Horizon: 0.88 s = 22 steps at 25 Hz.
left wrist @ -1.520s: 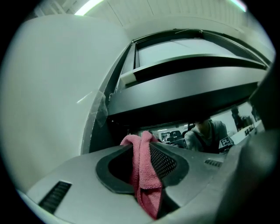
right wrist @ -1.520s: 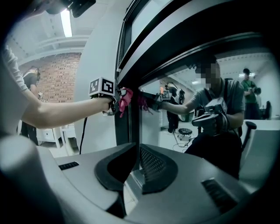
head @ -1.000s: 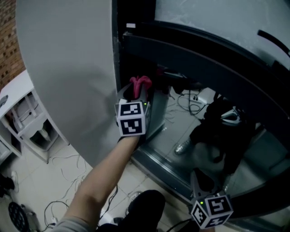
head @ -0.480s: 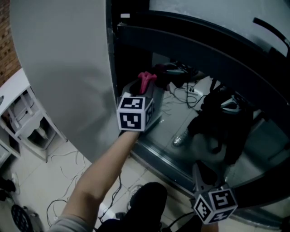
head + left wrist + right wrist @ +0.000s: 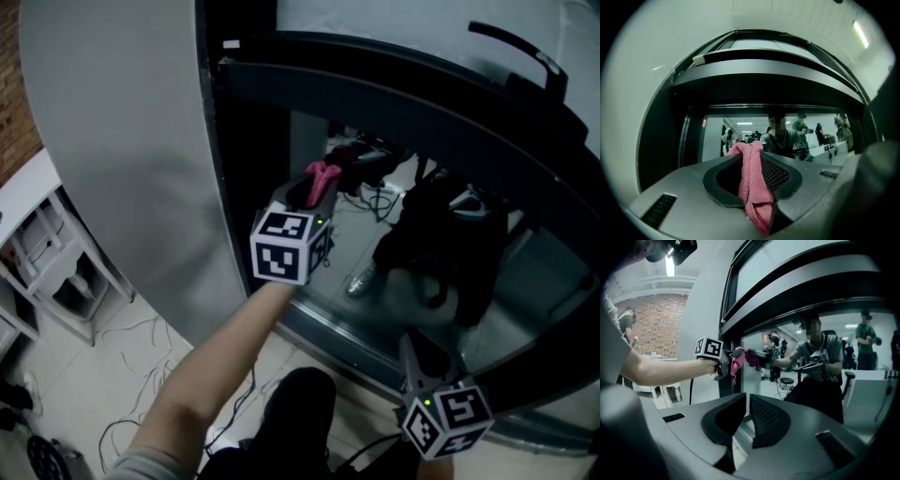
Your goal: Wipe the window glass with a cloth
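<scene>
Right now your left gripper (image 5: 752,157) has its dark, mesh-textured jaws pinched tight on the pink terry cloth (image 5: 751,187). The soft folded strip pokes out past the tips toward the smooth, reflective window glass (image 5: 825,129), and whether it touches the pane cannot be told. The dark, curved window frame (image 5: 394,89) arches at 12 o'clock above the cloth, while your right gripper (image 5: 744,413) hangs low at 5 o'clock from the left one, its ribbed jaws drawn almost together with nothing between them.

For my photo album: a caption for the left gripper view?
Left claw grips a pink cloth, facing the window glass.
</scene>
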{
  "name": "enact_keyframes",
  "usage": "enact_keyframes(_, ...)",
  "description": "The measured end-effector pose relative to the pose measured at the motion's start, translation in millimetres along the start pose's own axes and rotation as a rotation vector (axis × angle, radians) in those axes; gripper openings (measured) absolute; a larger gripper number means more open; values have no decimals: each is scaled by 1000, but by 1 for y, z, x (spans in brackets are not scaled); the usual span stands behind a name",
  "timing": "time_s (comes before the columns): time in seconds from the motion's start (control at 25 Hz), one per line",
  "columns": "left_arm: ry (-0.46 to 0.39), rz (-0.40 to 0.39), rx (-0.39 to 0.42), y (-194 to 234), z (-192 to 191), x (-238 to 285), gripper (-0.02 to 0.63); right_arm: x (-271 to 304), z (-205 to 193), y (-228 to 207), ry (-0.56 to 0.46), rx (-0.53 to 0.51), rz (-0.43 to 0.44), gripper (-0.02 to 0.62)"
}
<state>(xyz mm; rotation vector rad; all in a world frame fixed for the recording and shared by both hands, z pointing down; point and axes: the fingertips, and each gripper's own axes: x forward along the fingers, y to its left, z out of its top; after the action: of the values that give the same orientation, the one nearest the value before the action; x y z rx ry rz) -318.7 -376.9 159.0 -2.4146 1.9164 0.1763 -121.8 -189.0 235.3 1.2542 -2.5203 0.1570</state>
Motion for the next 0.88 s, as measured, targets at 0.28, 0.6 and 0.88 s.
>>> enact_keyframes(0.28,6,-79,-10,-48,-3,-1,102,-22,-8,-15,-8,32,-45,25)
enact_keyframes(0.6,32,-178,-30,-113,-16,-4,101,-59,-14,-41,-22,68,-137,25)
enact_keyframes(0.88,47,-248,-54,-164,-17,-10,101,-99,-19,-62,-33,83,-209,25)
